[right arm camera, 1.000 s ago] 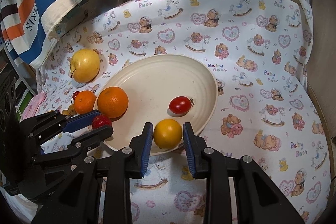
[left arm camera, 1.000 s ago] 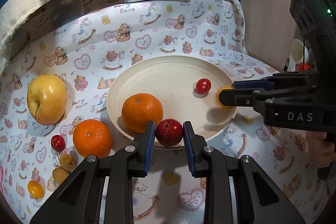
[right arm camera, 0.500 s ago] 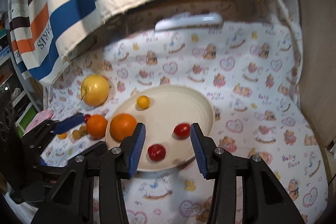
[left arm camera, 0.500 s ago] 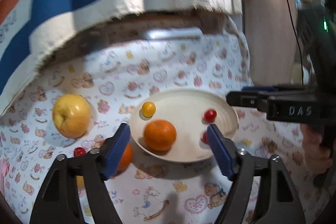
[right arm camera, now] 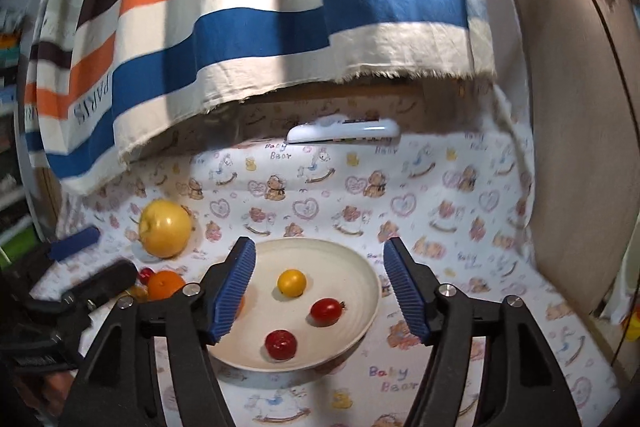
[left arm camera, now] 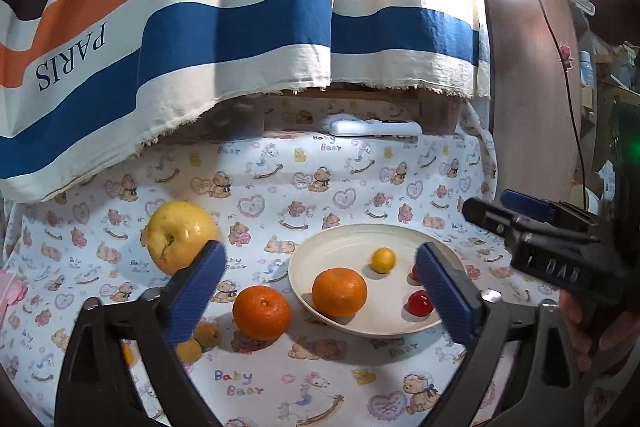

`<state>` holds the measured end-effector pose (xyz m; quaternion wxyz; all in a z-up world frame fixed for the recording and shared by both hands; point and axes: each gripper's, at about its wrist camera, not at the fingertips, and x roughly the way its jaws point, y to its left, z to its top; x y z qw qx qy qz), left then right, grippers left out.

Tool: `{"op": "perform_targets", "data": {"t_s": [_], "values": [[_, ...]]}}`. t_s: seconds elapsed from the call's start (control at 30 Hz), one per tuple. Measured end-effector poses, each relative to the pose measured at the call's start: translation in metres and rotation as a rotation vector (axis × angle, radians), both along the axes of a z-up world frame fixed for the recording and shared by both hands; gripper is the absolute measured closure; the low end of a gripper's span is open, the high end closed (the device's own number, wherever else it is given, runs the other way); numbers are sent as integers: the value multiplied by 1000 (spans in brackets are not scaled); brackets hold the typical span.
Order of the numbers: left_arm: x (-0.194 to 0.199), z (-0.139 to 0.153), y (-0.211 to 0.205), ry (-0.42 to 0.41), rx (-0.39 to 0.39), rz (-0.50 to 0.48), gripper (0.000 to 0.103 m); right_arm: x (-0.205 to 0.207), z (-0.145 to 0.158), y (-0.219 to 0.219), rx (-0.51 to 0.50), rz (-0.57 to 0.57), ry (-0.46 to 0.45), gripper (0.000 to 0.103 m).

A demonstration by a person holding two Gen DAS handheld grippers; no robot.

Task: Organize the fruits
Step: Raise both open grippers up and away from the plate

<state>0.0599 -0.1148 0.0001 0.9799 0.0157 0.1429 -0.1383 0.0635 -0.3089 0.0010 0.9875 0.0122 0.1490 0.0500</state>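
Both sets of jaws have just been opening; left gripper [left arm camera: 320, 291] and right gripper [right arm camera: 318, 283] stand released, nothing between pads. Lower centre: cream plate [right arm camera: 360, 267] on bear-print cloth [left arm camera: 312, 379], holding orange [left arm camera: 339, 291], yellow fruit [right arm camera: 292, 282], two red fruits. Apple [left arm camera: 180, 235] left of the plate. Upper frame: striped drape [left arm camera: 240, 27].

Left gripper [left arm camera: 320, 297] jaws just opened wide and empty, right gripper [right arm camera: 318, 285] likewise, both tipped slightly downward
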Motion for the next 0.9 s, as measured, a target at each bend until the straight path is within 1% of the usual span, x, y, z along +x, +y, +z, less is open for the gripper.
{"op": "perform_targets", "data": {"t_s": [0.07, 0.1, 0.23, 0.3, 0.43, 0.6, 0.9], "values": [[0, 0, -1, -3, 2, -2, 2, -3, 1, 2, -10, -4, -17, 18], [-1, 0, -1, -5, 1, -1, 2, -4, 0, 2, -13, -8, -21, 16], [-2, 0, 0, -11, -1, 6, 2, -1, -1, 2, -20, -12, -3, 16], [-3, 0, 1, -14, -4, 8, 2, -2, -1, 3, -27, -20, -12, 15], [-2, -1, 2, -2, -3, 12, 2, -3, -1, 8, -54, -21, -17, 1], [-1, -1, -1, -3, 5, -23, 2, -3, -1, 8, -53, -33, -14, 1], [2, -2, 0, 5, 2, -5, 2, -1, -1, 11, -67, -38, -5, 1]]}}
